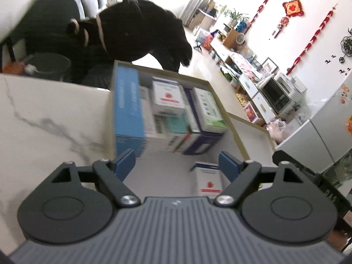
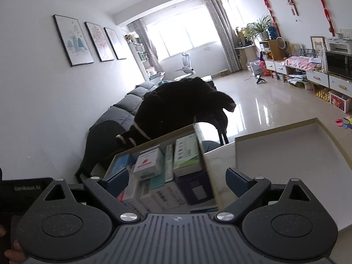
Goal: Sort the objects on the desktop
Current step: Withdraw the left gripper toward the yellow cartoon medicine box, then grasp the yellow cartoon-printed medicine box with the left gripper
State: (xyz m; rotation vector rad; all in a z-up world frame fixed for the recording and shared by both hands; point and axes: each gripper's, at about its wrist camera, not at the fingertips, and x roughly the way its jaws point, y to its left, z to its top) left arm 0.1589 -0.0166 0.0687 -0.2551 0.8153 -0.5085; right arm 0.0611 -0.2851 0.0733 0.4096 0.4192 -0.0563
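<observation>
White marble table first: your left gripper is wide and empty, so grab the small white box with the red mark at five o'clock next.

Bright daylight from the window, floor glare, motion-blurred boxes, fisheye-bent edges

Bright far window, grey sofa along the left wall, glossy tiled floor, cluttered cabinets right.
</observation>
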